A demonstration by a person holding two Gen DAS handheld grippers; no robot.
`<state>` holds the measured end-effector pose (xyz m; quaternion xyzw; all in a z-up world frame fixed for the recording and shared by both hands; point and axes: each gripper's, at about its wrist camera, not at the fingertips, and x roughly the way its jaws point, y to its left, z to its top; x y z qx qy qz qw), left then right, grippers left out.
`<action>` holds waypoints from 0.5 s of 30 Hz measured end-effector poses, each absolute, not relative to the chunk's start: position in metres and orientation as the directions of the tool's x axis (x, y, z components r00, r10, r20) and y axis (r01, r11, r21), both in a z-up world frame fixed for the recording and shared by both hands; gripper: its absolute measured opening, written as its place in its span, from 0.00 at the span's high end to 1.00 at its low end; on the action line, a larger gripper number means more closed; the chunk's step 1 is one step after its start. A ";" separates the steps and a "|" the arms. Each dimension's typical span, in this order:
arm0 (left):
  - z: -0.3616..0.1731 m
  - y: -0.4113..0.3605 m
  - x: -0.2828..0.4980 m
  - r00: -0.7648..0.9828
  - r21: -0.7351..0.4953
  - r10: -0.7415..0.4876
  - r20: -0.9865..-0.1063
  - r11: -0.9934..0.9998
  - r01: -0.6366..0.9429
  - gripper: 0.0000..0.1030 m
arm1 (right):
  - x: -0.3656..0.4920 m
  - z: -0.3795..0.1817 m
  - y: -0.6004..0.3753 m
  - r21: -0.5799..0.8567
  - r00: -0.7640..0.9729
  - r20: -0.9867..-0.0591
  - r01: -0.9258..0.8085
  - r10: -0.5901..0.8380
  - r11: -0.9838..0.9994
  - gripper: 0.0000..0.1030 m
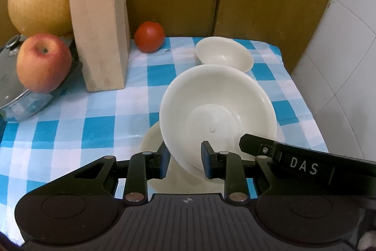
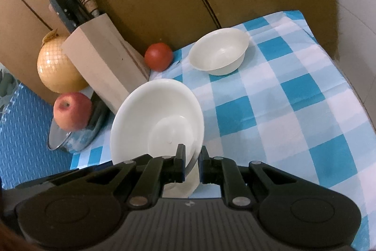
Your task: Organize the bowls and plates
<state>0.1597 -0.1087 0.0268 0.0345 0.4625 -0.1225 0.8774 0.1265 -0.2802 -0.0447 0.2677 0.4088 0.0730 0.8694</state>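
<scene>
Tilted steeply on its rim, the glossy cream round ceramic bowl (image 2: 155,119), hollow facing the cameras, above a cream plate (image 1: 150,135) on the blue-and-white checked cloth (image 2: 282,109); clamped on its lower rim, the right gripper (image 2: 191,161); left gripper (image 1: 183,159) spread apart around the same rim; second smooth cream bowl (image 2: 219,51) upright beyond.

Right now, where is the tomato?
In both views the tomato sits on the checked tablecloth near its far edge, between the knife block and the small bowl.
</scene>
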 end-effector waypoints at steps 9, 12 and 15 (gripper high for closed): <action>0.023 -0.099 0.157 0.517 -0.051 -0.170 -0.839 0.970 0.236 0.66 | 0.128 -0.051 -0.267 0.502 0.624 -0.698 0.078 0.351 0.861 0.88; 0.021 -0.097 0.157 0.506 -0.047 -0.161 -0.847 0.972 0.231 0.67 | 0.128 -0.053 -0.264 0.494 0.616 -0.707 0.077 0.349 0.866 0.88; 0.018 -0.096 0.158 0.496 -0.043 -0.154 -0.855 0.973 0.228 0.67 | 0.129 -0.054 -0.262 0.489 0.610 -0.712 0.075 0.348 0.869 0.88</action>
